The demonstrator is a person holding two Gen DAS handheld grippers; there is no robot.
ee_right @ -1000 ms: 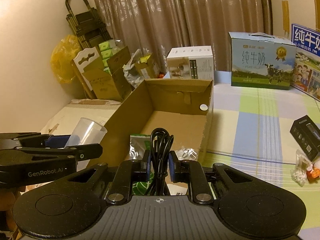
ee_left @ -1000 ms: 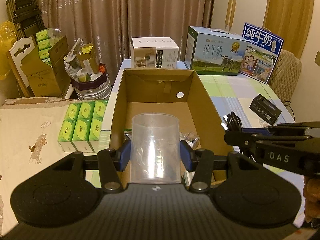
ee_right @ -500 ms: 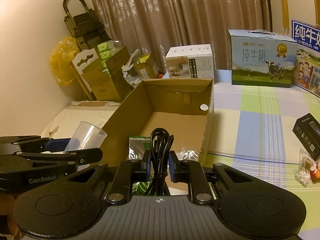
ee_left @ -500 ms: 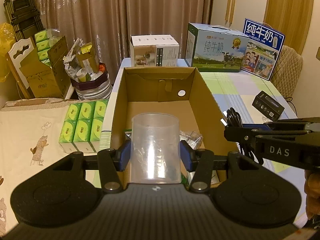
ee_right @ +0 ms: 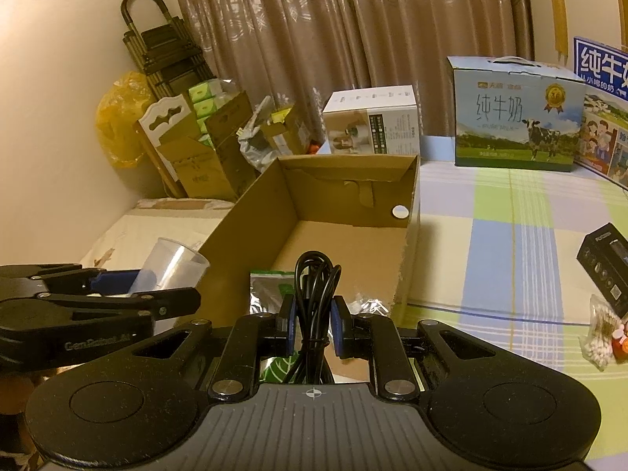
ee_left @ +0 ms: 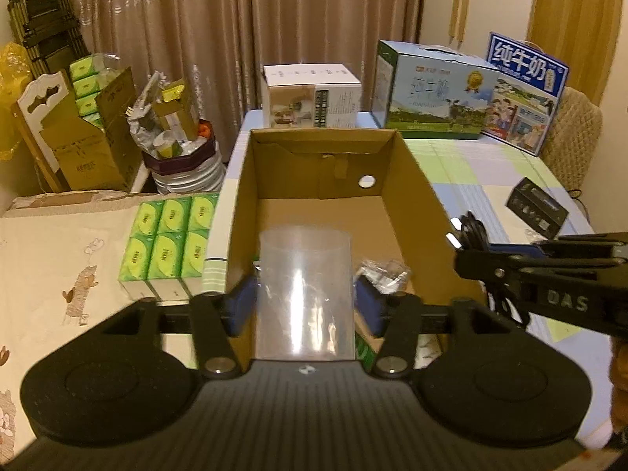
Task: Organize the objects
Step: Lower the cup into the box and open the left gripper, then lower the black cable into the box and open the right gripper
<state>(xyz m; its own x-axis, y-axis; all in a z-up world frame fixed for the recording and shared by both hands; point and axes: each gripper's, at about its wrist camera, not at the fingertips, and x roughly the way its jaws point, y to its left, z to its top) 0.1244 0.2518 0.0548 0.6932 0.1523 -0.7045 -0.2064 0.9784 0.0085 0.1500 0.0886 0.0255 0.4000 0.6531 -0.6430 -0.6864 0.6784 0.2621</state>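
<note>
A clear plastic cup (ee_left: 304, 290) stands between the blue pads of my left gripper (ee_left: 304, 306), over the near end of an open cardboard box (ee_left: 416, 196). The jaws are opening, and both pads look just clear of the cup's sides. The right wrist view shows the cup (ee_right: 176, 265) tilted in the left gripper (ee_right: 117, 294) beside the box's left wall (ee_right: 251, 212). My right gripper (ee_right: 312, 322) is shut on a coiled black cable (ee_right: 314, 278), above the box's near right corner. From the left wrist it appears at the right (ee_left: 490, 263).
Crinkled foil packets (ee_left: 382, 269) lie in the box's near end. Green tissue packs (ee_left: 168, 243) sit left of the box. A white carton (ee_left: 310, 96) and milk cartons (ee_left: 431, 90) stand behind. A black box (ee_left: 535, 206) and a bag of cotton swabs (ee_right: 600, 337) lie on the checked cloth.
The left gripper's jaws have spread a little, away from the cup's sides. The right gripper still grips the cable, and neither hand has shifted noticeably.
</note>
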